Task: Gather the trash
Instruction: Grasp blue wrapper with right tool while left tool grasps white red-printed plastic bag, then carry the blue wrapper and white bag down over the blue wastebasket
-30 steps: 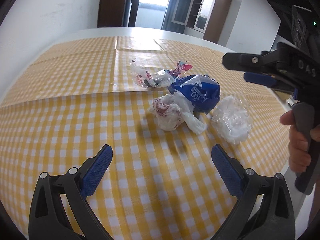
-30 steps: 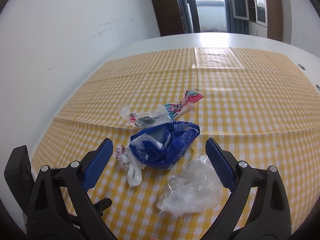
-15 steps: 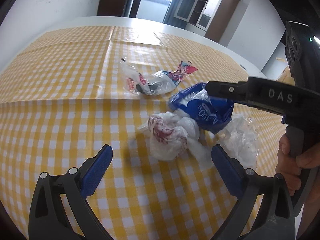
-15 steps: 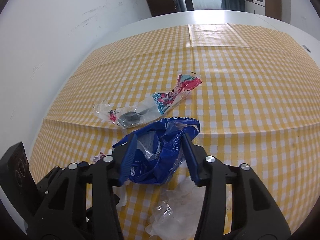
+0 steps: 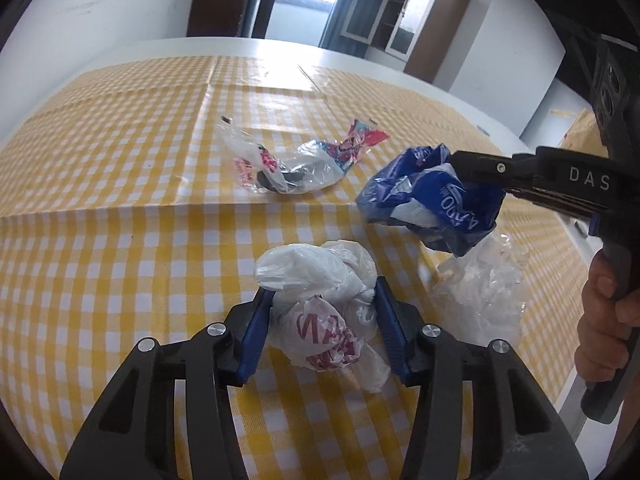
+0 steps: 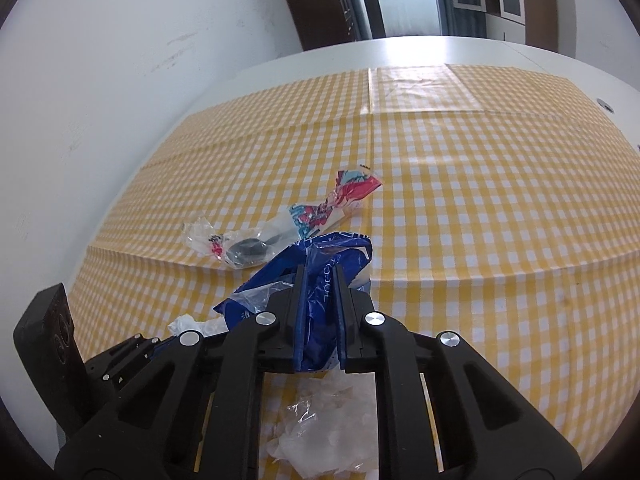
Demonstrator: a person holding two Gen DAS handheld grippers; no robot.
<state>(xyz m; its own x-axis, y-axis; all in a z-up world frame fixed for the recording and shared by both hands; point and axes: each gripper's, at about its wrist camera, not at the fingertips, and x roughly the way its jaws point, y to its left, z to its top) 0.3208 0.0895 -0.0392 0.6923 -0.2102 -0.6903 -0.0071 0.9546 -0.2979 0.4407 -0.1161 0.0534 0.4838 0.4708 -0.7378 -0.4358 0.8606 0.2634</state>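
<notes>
My left gripper (image 5: 322, 300) is shut on a crumpled white plastic bag with red print (image 5: 320, 312) on the yellow checked tablecloth (image 5: 120, 220). My right gripper (image 6: 318, 276) is shut on a crumpled blue plastic bag (image 6: 320, 264) and holds it just above the cloth; it shows at the right in the left wrist view (image 5: 436, 208). A clear crumpled plastic wrap (image 5: 480, 292) lies below the blue bag, also under the right gripper (image 6: 320, 432). A clear wrapper with red and blue print (image 5: 296, 160) lies farther back (image 6: 288, 228).
The table's white top (image 6: 400, 52) reaches past the cloth to a white wall on the left. The table's right edge (image 5: 576, 380) is close to the hand on the right gripper. A doorway and cabinets stand at the back.
My left gripper moved forward and shut on the white bag. My right gripper closed fully on the blue bag and lifted it off the cloth.
</notes>
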